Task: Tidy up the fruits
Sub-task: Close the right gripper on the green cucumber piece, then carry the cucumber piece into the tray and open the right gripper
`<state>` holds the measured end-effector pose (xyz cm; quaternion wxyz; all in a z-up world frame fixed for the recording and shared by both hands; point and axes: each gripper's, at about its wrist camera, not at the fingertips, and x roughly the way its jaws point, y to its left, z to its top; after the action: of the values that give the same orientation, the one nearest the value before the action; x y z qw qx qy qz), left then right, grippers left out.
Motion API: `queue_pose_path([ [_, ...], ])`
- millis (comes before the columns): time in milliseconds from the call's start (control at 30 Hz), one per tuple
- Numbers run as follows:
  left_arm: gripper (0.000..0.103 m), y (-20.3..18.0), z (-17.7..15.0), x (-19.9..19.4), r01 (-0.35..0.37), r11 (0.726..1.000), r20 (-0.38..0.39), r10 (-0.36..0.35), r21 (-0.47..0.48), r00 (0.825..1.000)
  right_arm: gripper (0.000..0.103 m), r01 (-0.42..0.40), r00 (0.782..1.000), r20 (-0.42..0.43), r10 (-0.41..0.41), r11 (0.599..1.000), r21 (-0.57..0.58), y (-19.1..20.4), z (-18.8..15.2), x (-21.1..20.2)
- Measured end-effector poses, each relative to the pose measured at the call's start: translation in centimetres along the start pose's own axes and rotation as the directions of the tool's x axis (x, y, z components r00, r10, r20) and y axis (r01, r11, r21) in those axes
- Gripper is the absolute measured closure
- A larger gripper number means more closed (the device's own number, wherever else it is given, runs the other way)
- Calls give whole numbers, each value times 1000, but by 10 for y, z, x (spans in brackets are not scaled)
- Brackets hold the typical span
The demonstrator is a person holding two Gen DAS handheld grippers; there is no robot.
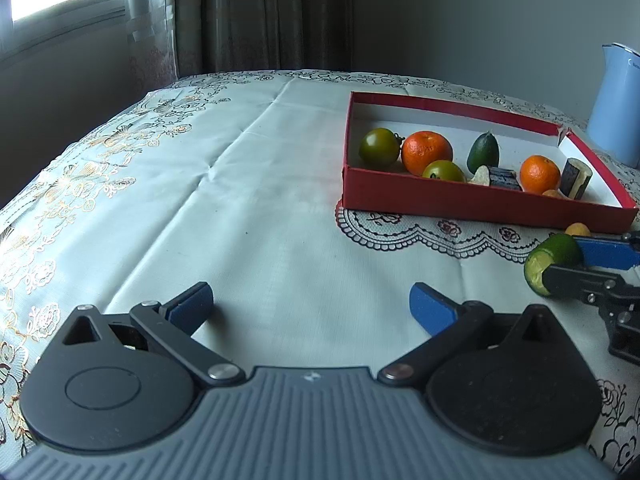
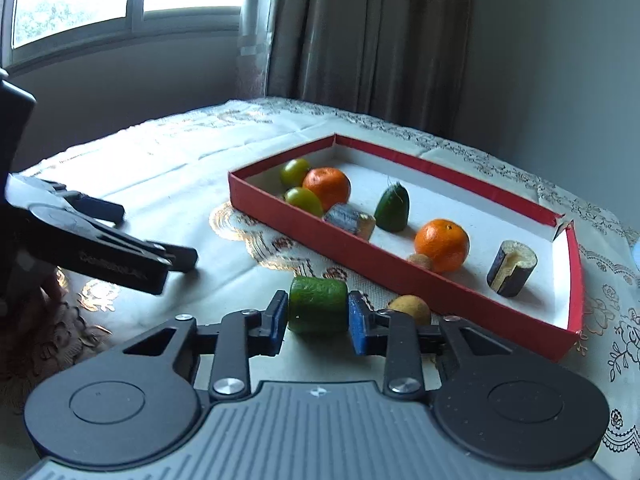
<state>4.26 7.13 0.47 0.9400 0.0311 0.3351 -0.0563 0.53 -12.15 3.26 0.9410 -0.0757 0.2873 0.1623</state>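
My right gripper (image 2: 318, 320) is shut on a green cucumber chunk (image 2: 318, 304) on the tablecloth just in front of the red box (image 2: 360, 258); both blue pads press its cut ends. The same cucumber chunk (image 1: 554, 258) shows at the right edge of the left wrist view, clamped by the right gripper (image 1: 560, 262). The red box (image 1: 440, 200) holds two oranges (image 2: 327, 186) (image 2: 442, 244), two green tomatoes (image 2: 295, 172), a dark green fruit (image 2: 392, 208) and two cut dark-skinned pieces (image 2: 512, 268). My left gripper (image 1: 312, 306) stands open over bare cloth, nothing between its fingers.
A small yellow fruit (image 2: 410, 308) lies on the cloth right beside my right finger, in front of the box wall. A light blue jug (image 1: 618, 104) stands behind the box at the right. A lace doily (image 1: 432, 232) lies under the box. Curtains and a window are behind the table.
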Motion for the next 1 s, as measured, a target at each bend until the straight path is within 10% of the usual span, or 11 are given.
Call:
queue_pose_path([
  [267, 0, 0, 0, 0, 0, 1000, 0, 0, 0, 1000, 73, 81, 988, 126, -85, 996, 40, -24, 50, -15],
  [1000, 0, 1, 0, 1, 0, 1000, 0, 0, -1, 1000, 73, 133, 991, -5, -133, 990, 56, -44, 57, 79],
])
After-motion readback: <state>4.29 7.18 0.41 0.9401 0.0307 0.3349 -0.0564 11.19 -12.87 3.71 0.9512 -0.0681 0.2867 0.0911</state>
